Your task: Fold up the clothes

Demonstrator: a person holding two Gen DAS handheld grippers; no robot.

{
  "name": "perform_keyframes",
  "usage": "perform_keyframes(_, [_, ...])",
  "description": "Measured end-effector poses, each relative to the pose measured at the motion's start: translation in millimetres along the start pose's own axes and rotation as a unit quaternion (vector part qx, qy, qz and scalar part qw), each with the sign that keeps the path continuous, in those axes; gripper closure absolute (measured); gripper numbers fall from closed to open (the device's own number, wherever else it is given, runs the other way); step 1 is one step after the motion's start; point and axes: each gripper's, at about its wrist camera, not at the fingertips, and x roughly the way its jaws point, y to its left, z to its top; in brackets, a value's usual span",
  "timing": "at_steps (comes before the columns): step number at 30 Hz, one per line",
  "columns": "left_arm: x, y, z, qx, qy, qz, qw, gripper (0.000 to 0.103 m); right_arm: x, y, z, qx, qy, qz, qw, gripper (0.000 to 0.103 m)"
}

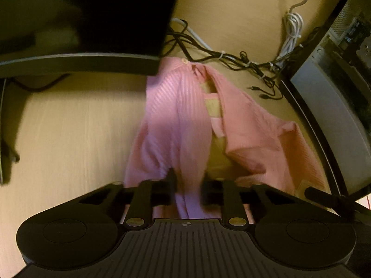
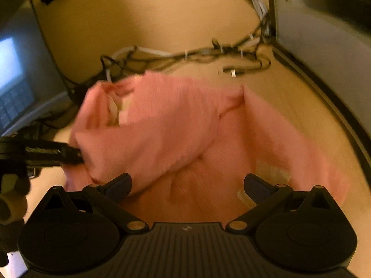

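Note:
A pink ribbed garment [image 1: 183,120] lies on the light wooden desk, with a button near its far end and a pale lining showing in its opening. My left gripper [image 1: 187,185] is shut on a bunched fold of the garment and lifts it off the desk. In the right wrist view the same pink garment [image 2: 167,134] is partly raised at the left, where the left gripper's fingers [image 2: 58,154] pinch it. My right gripper [image 2: 187,185] is open, its fingers spread wide just above the flat lower part of the cloth.
A tangle of black and white cables [image 1: 243,62] runs across the desk behind the garment. A dark monitor [image 1: 92,23] stands at the left back, and a computer case [image 1: 336,81] at the right. A lit screen [image 2: 14,88] shows at the left.

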Motion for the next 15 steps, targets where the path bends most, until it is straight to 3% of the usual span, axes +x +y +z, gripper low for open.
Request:
perform_keyframes(3, [-1,3,-1,0.022,0.001,-0.007,0.9997,0.089,-1,1,-8,0.007,0.01,0.012,1.0,0.0])
perform_keyframes(7, [-11,0,-12,0.048,-0.013,0.005,0.9988,0.092,-11,0,-24,-0.029,0.017,0.043,0.999,0.0])
perform_keyframes(11, [-32,3,-35,0.005,-0.03,0.034,0.999,0.093,-31,-7,-44,-0.064,0.051,0.087,0.993,0.0])
perform_keyframes(15, [-71,31,-62,-0.079,-0.083,0.052,0.992,0.092,-49,-15,-60,-0.076,0.087,0.146,0.982,0.0])
